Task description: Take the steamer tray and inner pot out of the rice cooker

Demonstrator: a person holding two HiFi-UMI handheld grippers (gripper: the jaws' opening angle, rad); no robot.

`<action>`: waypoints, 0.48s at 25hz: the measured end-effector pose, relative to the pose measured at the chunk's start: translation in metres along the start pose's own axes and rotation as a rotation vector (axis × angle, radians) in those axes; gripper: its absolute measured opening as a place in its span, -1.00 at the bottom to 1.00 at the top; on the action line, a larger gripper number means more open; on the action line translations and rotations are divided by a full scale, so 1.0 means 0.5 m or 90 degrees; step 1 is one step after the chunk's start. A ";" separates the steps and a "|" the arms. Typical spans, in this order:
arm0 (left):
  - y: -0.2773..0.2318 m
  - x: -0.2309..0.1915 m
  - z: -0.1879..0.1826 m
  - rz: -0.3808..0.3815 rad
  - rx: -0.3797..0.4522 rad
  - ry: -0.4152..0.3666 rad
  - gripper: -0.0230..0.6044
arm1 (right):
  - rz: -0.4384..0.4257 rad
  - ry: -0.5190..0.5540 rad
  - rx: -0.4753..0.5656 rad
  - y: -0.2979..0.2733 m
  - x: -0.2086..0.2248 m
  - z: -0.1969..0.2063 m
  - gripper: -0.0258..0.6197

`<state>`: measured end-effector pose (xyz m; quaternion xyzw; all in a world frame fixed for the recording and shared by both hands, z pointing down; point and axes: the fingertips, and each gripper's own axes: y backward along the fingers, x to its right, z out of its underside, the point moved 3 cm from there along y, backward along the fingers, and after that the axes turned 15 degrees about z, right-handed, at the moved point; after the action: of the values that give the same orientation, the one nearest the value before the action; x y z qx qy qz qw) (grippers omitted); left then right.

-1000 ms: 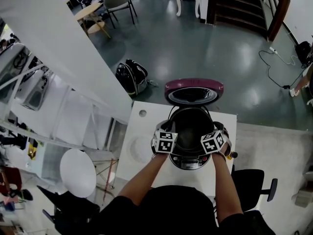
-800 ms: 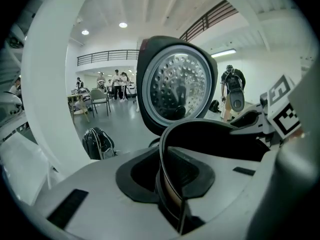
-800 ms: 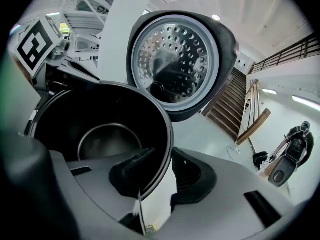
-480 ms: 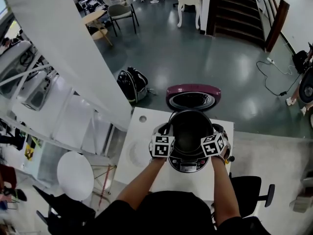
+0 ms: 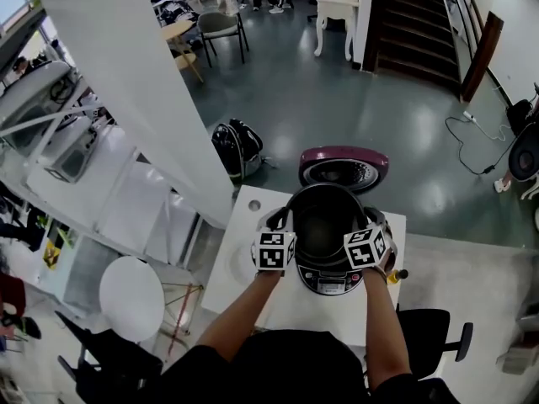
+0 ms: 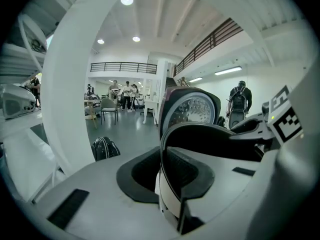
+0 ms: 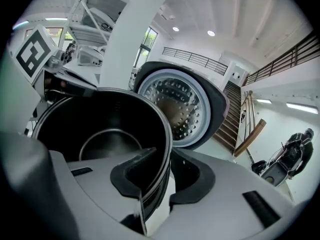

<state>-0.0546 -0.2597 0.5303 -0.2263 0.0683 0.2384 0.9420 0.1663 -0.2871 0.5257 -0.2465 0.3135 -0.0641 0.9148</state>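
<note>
Two-point pinch on pot rim: left gripper 9 o'clock, right gripper 3, jaws just tightening. Uneven lift likely slips pot.

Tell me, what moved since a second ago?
The left gripper and the right gripper both rose a little, lifting the inner pot by its rim, up from the rice cooker. The right gripper's jaws have just been closing tighter on the pot wall between them. The cooker, its open lid and the table stayed put.
</note>
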 end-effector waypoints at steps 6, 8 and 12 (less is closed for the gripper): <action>0.081 -0.051 -0.013 -0.026 0.026 0.013 -0.80 | -0.016 0.017 0.034 0.027 -0.056 -0.069 -0.67; 0.112 -0.071 -0.018 -0.036 0.033 0.019 -0.80 | -0.023 0.022 0.042 0.032 -0.082 -0.092 -0.67; 0.171 -0.119 -0.022 -0.055 0.051 0.029 -0.81 | -0.042 0.027 0.056 0.038 -0.142 -0.135 -0.67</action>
<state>-0.1481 -0.2224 0.5007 -0.1968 0.0897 0.1891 0.9578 0.0684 -0.2788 0.5089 -0.2145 0.3215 -0.1134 0.9153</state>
